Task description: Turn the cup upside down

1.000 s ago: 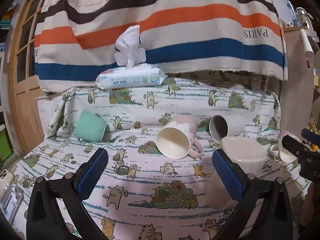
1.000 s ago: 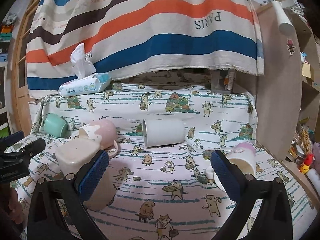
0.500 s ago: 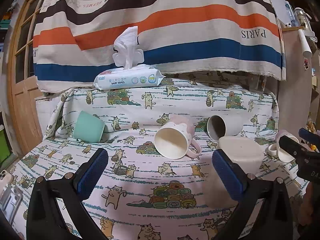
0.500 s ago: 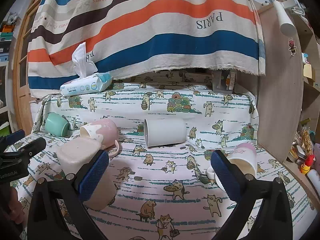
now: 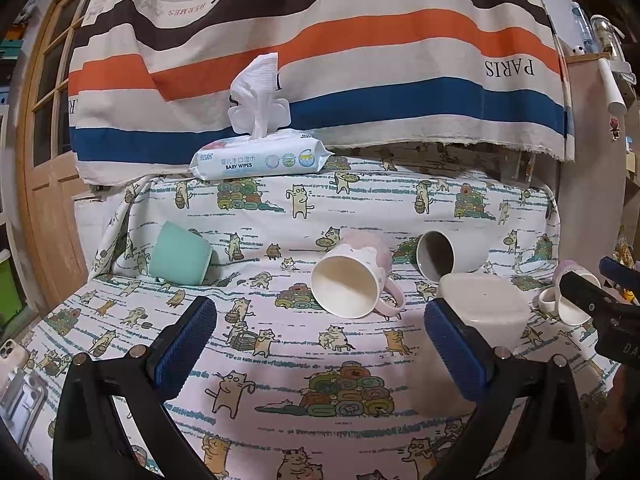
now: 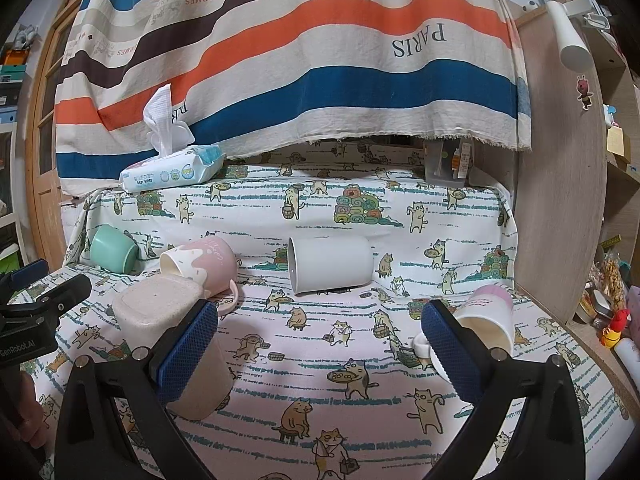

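Several cups lie on a cat-print cloth. A beige speckled cup [image 5: 476, 320] [image 6: 168, 332] stands upside down. A pink mug [image 5: 352, 280] [image 6: 204, 266] lies on its side behind it. A white cup [image 5: 448, 256] [image 6: 330, 264] lies on its side. A mint cup [image 5: 180, 254] [image 6: 114, 248] lies at the back left. A pink-rimmed mug [image 5: 572, 296] [image 6: 484, 320] lies at the right. My left gripper [image 5: 320, 344] is open and empty, left of the beige cup. My right gripper [image 6: 320, 344] is open and empty, between the beige cup and the pink-rimmed mug.
A baby wipes pack [image 5: 260, 158] [image 6: 172, 174] sits on the raised back ledge under a striped hanging cloth [image 5: 320, 60]. A wooden panel [image 6: 560, 180] bounds the right side. A phone [image 5: 16, 384] lies at the left edge.
Both grippers have backed away and risen slightly, so the cups sit a little lower in view. The cups have not moved.
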The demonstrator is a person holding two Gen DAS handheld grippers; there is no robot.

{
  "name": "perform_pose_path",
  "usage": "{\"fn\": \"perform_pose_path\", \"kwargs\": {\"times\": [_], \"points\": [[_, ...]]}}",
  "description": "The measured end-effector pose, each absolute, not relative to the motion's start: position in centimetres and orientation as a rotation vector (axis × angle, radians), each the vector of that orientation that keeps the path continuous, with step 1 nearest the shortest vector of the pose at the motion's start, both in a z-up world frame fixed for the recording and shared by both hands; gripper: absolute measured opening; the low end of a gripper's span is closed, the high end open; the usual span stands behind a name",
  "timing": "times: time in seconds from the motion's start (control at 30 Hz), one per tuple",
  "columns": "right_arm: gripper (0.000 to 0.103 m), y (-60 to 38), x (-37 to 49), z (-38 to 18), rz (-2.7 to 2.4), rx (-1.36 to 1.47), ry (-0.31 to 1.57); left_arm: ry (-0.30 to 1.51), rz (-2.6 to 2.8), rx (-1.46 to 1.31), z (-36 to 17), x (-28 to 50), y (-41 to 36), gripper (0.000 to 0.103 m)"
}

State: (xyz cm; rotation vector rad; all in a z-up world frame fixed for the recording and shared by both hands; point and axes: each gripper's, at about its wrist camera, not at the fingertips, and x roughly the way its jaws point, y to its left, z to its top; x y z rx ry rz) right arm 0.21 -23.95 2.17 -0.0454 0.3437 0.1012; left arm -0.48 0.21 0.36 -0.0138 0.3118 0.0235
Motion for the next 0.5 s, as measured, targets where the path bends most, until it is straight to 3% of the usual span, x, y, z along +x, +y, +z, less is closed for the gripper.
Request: {"fn": "perform_pose_path", "kwargs": {"times": [0.5], "points": [[0.103, -24.01, 0.31, 2.17, 0.102, -0.046, 0.344, 0.319, 0.027, -0.014, 0.31, -0.34, 0.23, 0.103]]}}
